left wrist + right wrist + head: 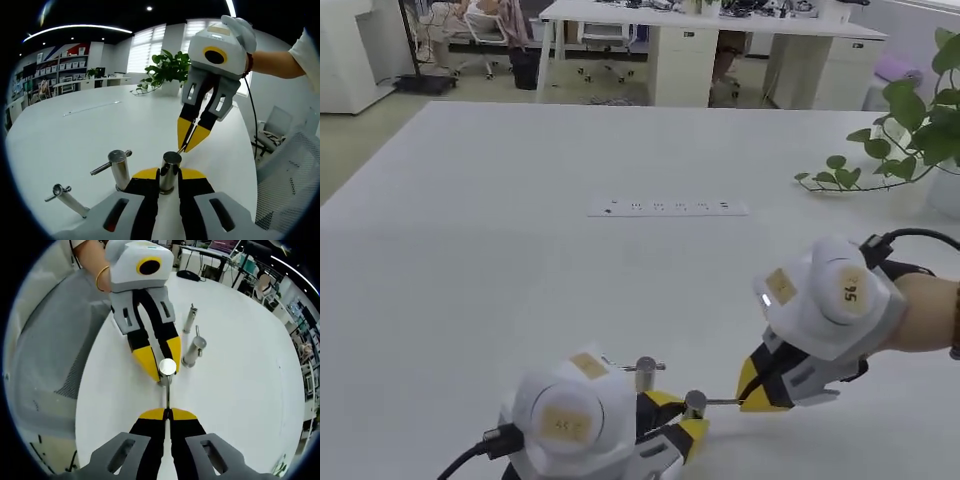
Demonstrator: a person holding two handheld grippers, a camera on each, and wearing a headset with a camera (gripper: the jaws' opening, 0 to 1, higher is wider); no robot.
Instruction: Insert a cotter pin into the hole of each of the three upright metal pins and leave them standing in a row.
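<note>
Head view has a broad white table (520, 250) carrying everything, and the landmark on it is a short silver cylindrical metal pin (695, 403) standing upright near the table's close edge. Well beyond that pin and to its right, a leafy green potted plant (910, 130) trails over the table.

The left gripper (685, 425), white-bodied with yellow-tipped black jaws, comes to the pin from the near left. Seen from its own camera, the left gripper (170, 176) has its jaws clamped on the lower part of the pin (170, 167). The right gripper (750, 390) stands just right of the pin. Its jaws are pressed together on a thin wire cotter pin (720, 402) that lies level and points at the pin.

Far beyond the pin, a flat white power strip (668, 208) lies on the table.

In the left gripper view, a second silver pin (120, 170) stands upright just left of the clamped pin, with a crosswise cotter pin (107, 165) through its top. A third silver pin (70, 200) is farther left, also with a cotter pin (56, 192) through it. I cannot tell whether this third pin is upright or leaning.

In the right gripper view, the held cotter pin (168, 395) runs from the right gripper (168, 414) to the clamped pin (167, 367) and touches it just under its top. Whether its tip is in the hole cannot be told.
</note>
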